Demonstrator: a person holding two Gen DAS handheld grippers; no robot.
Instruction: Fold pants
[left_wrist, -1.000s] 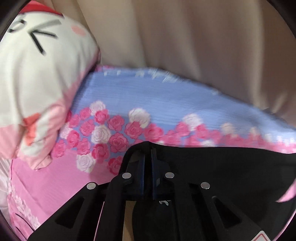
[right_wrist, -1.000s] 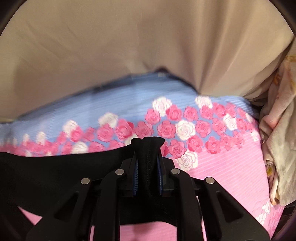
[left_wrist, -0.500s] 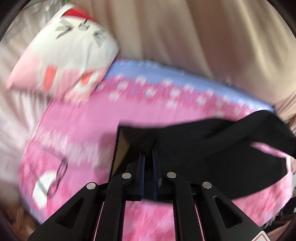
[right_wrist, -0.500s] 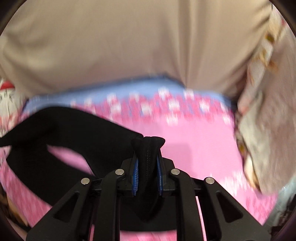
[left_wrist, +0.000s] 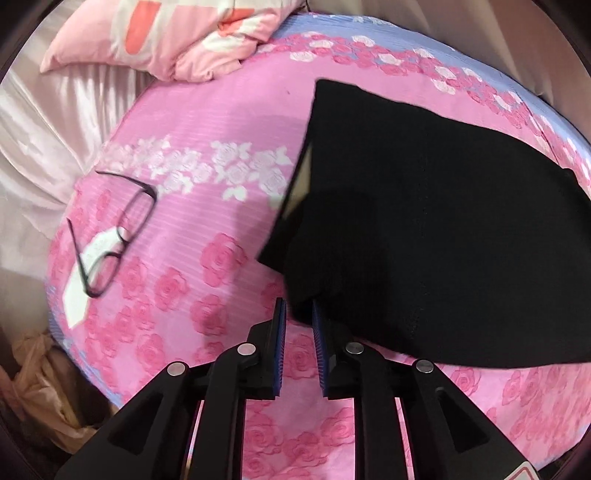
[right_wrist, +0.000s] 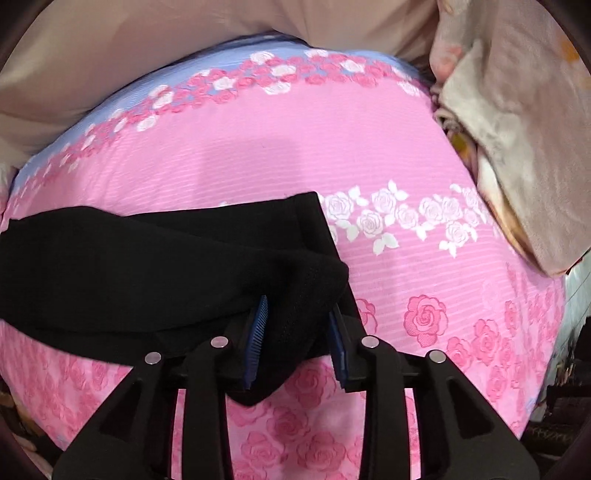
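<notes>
The black pants (left_wrist: 424, 229) lie folded over on the pink rose-print bedspread (left_wrist: 207, 155). My left gripper (left_wrist: 298, 314) is open, its jaws apart at the near corner of the pants, with the cloth edge just ahead of the tips. In the right wrist view the pants (right_wrist: 147, 266) stretch to the left. My right gripper (right_wrist: 297, 310) is open, its jaws spread, with a bunched corner of the pants lying loose between them.
Black-framed glasses (left_wrist: 110, 236) lie on the bedspread at left, over a white patch. A pink and white pillow (left_wrist: 162, 37) sits at the far left. A beige blanket (right_wrist: 517, 140) is heaped at the right. A beige curtain (right_wrist: 147, 44) hangs behind the bed.
Both grippers carried the pants edge back toward the near side and lowered it, folding the pants over. Both have opened and let go of the cloth.
</notes>
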